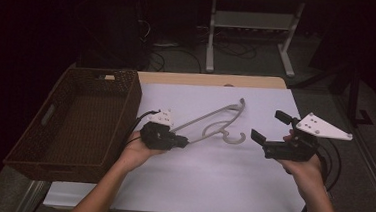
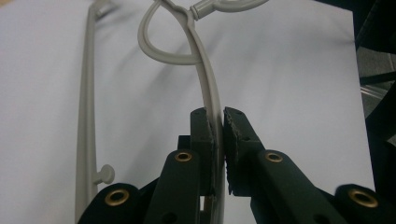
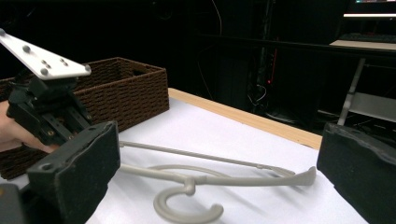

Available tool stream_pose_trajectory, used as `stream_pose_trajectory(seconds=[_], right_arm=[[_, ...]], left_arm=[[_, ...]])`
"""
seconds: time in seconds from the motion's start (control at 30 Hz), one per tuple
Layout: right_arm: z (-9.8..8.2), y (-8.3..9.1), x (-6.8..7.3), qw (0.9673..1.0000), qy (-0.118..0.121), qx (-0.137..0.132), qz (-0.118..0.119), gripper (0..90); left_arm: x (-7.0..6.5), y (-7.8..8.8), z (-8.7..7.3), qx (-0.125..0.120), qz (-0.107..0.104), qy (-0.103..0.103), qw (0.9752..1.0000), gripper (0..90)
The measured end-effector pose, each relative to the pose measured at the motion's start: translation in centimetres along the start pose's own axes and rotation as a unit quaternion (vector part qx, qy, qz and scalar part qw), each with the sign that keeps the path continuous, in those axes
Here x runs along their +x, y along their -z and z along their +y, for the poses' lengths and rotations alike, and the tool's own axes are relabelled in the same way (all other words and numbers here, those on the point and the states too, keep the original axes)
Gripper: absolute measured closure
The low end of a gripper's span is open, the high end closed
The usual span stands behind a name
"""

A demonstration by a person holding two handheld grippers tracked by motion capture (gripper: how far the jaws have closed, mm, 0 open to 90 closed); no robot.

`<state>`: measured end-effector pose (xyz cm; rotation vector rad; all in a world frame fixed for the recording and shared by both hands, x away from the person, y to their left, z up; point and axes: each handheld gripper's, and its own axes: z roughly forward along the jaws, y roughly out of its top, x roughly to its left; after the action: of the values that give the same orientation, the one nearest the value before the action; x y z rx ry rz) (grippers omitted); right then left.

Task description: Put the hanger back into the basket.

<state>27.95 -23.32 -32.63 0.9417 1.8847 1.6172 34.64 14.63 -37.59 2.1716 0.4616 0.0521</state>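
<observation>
A grey plastic hanger (image 1: 210,118) lies slantwise on the white sheet (image 1: 210,183), its hook (image 3: 187,210) resting on the sheet. My left gripper (image 1: 183,142) is shut on one curved arm of the hanger (image 2: 208,79), both pads pressed against it, with the straight bar (image 2: 86,93) to the side. My right gripper (image 1: 269,127) stands open just right of the hook, nothing between its wide-apart foam pads (image 3: 93,154). In the right gripper view the hanger (image 3: 210,179) stretches across between the jaws, farther off, and the left gripper (image 3: 46,116) sits at the left.
A dark brown wicker basket (image 1: 129,113) stands at the table's left side, close behind my left hand; its wall (image 3: 130,88) is seen past the hanger. The wooden table edge (image 1: 213,80) runs along the back. White furniture legs (image 1: 211,42) and cables sit on the floor beyond.
</observation>
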Motion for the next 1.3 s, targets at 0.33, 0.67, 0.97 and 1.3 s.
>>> stream_pose_trajectory(seconds=[0.33, 0.67, 0.97, 1.3], right_arm=[[0.0, 0.1, -0.2, 1.0000, 0.000, -0.004, -0.004, 0.0], [0.1, 0.0, -0.2, 1.0000, 0.000, -0.006, -0.004, 0.0], [0.1, 0.1, -0.3, 1.0000, -0.002, -0.006, -0.004, 0.0], [0.1, 0.1, -0.3, 1.0000, -0.002, -0.006, -0.005, 0.0]], left_arm=[[-0.1, 2.9, 1.6, -0.046, 0.024, -0.010, 0.9986, 83.8], [-0.2, 5.8, 2.7, -0.073, 0.038, -0.013, 0.9965, 83.8], [-0.2, 8.2, 3.6, -0.089, 0.048, -0.015, 0.9947, 83.8], [0.3, 12.5, 3.5, -0.102, 0.052, -0.007, 0.9934, 83.8]])
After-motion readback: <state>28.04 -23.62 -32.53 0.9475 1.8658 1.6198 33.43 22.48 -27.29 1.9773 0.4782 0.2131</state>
